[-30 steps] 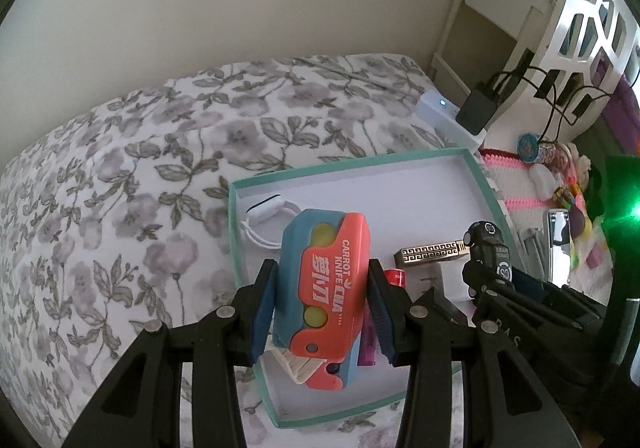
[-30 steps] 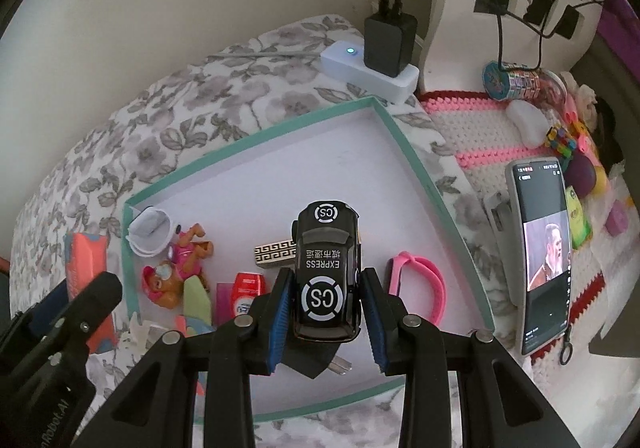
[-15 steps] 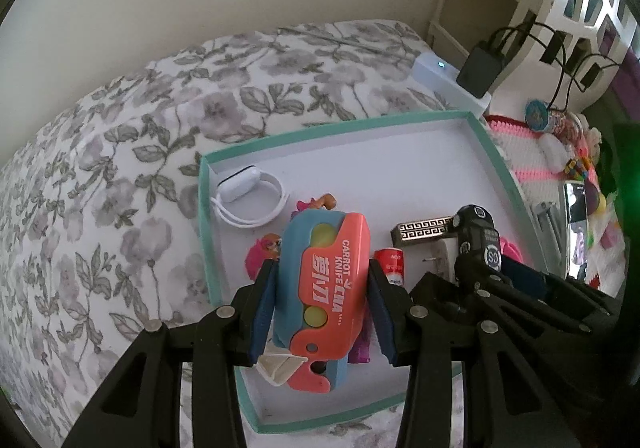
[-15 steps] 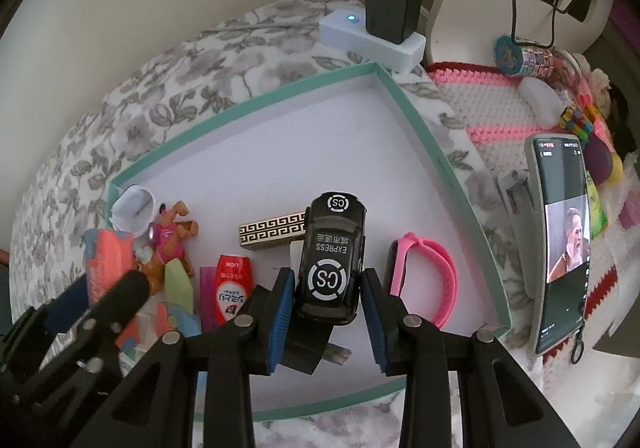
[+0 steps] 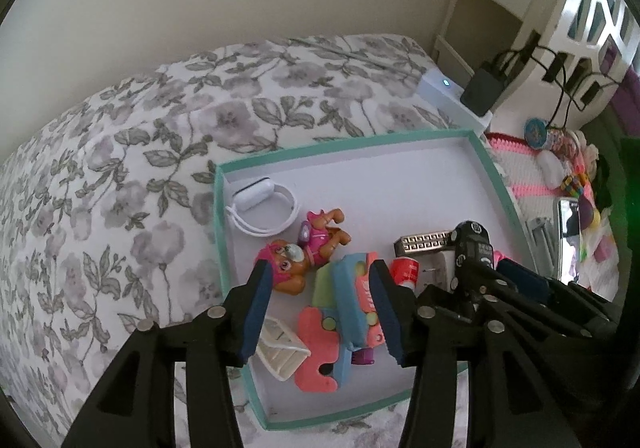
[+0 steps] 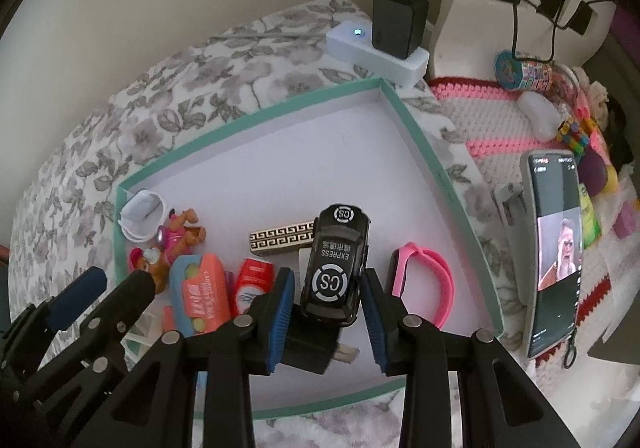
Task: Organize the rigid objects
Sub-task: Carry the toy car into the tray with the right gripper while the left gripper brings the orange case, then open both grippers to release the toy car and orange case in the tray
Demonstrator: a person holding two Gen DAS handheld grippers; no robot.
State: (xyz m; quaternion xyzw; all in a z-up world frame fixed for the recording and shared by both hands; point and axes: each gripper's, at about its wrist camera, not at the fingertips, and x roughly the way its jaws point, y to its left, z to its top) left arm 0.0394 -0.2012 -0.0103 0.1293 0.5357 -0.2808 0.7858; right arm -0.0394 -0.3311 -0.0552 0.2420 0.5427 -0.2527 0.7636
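The left hand-held gripper (image 5: 320, 308), jaws just opening, is releasing the orange-and-blue plastic toy knife (image 5: 354, 304) into the teal-rimmed cardboard tray (image 5: 344, 142); the right hand-held gripper (image 6: 328, 312) is clenching the black toy car (image 6: 336, 260), best lowered flat before letting go.

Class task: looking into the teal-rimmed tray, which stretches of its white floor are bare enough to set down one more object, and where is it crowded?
Bare floor fills the far half of the shallow teal-rimmed white tray, beyond the gold-patterned bar, and a strip lies along the near rim. The near-left is crowded: white wristband, pink dog figurine, coral-and-blue folding knife toy, black toy car.
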